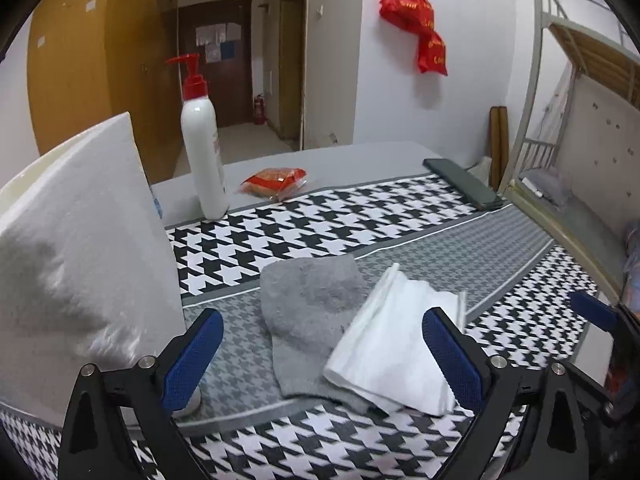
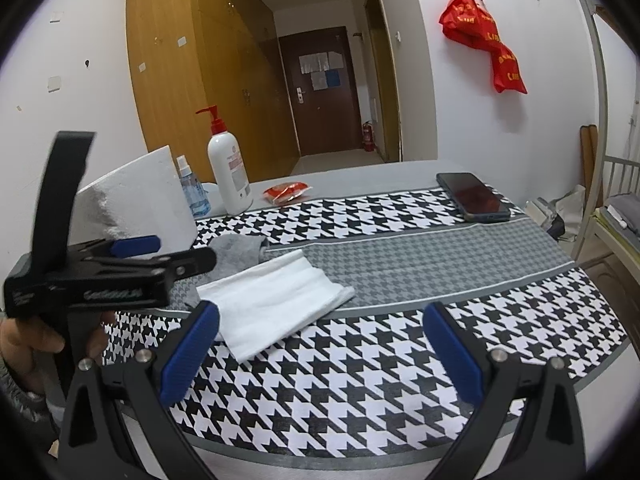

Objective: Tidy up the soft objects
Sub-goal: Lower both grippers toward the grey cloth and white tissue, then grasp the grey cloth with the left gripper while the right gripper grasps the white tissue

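Note:
A grey sock lies flat on the houndstooth mat, and a folded white cloth overlaps its right edge. My left gripper hovers low over both, open, its blue pads wide apart on either side of them and touching neither. In the right wrist view the white cloth lies just ahead and left of my right gripper, which is open and holds nothing. The grey sock shows behind the cloth. A hand holds the left gripper at the left.
A white foam block stands close on the left. Behind it are a lotion pump bottle and a small spray bottle. A red packet and a dark phone lie at the mat's far edge. A bunk bed frame stands right.

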### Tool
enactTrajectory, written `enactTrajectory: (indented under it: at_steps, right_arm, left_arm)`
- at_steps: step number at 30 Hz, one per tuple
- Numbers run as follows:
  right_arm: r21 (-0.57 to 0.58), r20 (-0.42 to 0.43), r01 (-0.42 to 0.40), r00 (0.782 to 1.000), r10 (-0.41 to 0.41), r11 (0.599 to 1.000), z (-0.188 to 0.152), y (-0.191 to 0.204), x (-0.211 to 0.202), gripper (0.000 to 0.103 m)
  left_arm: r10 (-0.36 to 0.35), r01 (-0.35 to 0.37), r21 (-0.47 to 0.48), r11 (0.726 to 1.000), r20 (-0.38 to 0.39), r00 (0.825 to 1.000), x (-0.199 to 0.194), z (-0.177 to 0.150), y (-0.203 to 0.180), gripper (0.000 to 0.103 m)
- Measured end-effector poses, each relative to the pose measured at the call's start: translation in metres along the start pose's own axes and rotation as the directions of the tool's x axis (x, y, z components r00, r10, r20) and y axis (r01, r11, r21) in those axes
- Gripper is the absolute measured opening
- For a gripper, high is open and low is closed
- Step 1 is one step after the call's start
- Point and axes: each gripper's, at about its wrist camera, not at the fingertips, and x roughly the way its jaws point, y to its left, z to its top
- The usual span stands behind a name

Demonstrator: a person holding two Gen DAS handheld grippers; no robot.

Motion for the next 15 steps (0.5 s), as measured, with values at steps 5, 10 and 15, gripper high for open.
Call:
enactTrajectory:
  at_steps: [5, 10, 15]
  right_arm:
    - [-0.009, -0.010, -0.020, 1.000, 0.020, 1.000, 0.002, 0.004, 0.005, 0.103]
    - [-0.013, -0.022, -0.026, 0.999, 0.026, 1.000, 0.003, 0.006, 0.010, 0.103]
    - [-0.024, -0.043, -0.028, 0.999, 0.027, 0.999, 0.005, 0.010, 0.018, 0.103]
  left_arm:
    - [-0.007, 0.007, -0.016, 1.000, -0.031, 1.000, 0.015, 0.006, 0.006, 0.089]
    - [-0.042, 0.034, -0.071, 0.997, -0.105, 0.994, 0.037, 0.005, 0.020, 0.074]
    - [-0.057, 0.053, -0.039, 0.998, -0.098, 0.994, 0.040, 0.004, 0.016, 0.074]
